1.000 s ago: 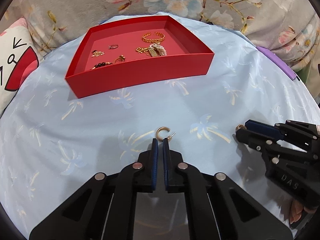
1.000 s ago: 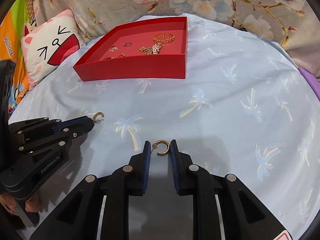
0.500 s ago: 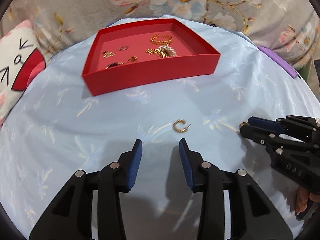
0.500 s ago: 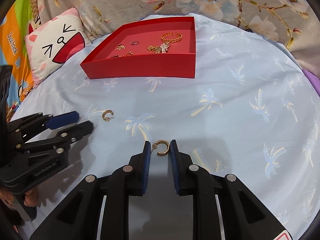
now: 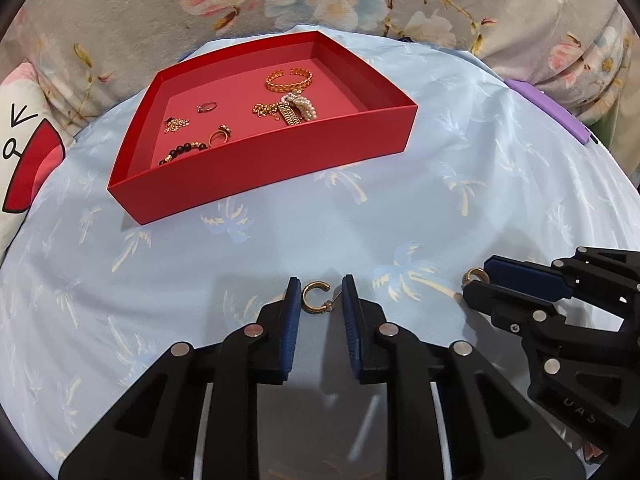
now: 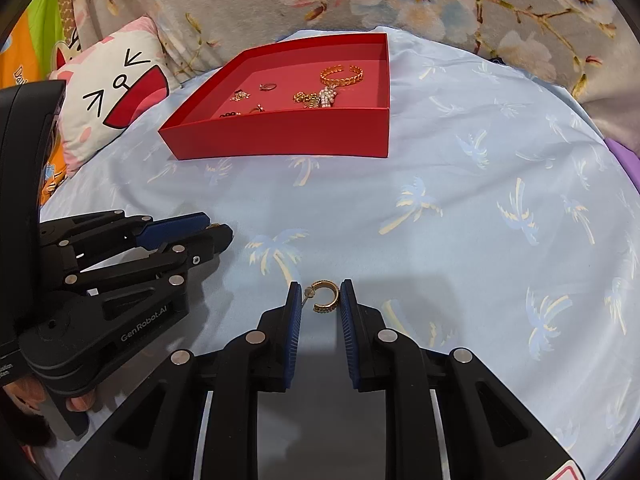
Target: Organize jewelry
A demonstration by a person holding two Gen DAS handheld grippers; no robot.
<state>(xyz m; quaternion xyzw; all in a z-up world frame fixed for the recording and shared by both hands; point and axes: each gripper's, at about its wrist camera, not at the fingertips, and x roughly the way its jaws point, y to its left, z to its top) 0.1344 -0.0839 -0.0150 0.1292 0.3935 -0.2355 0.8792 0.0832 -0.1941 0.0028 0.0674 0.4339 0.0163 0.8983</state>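
A red tray (image 5: 256, 168) at the back holds several pieces of gold jewelry, a pearl piece and a dark bead bracelet; it also shows in the right wrist view (image 6: 280, 136). A gold hoop earring (image 5: 314, 298) lies on the blue sheet between the fingers of my open left gripper (image 5: 319, 296), not pinched. A second gold hoop earring (image 6: 326, 297) lies between the fingers of my right gripper (image 6: 319, 298); its post and hoop seem to touch both pads. That earring (image 5: 474, 277) and the right gripper (image 5: 476, 284) show at the right of the left wrist view.
The blue palm-print sheet (image 6: 460, 220) covers the bed. A cat-face pillow (image 6: 116, 96) lies at the left. A floral blanket (image 5: 360, 4) rises behind the tray. A purple object (image 5: 548, 108) lies at the sheet's right edge.
My left gripper opened, drew back, then moved forward so the earring now lies between its open fingers. The right gripper stayed around its earring.
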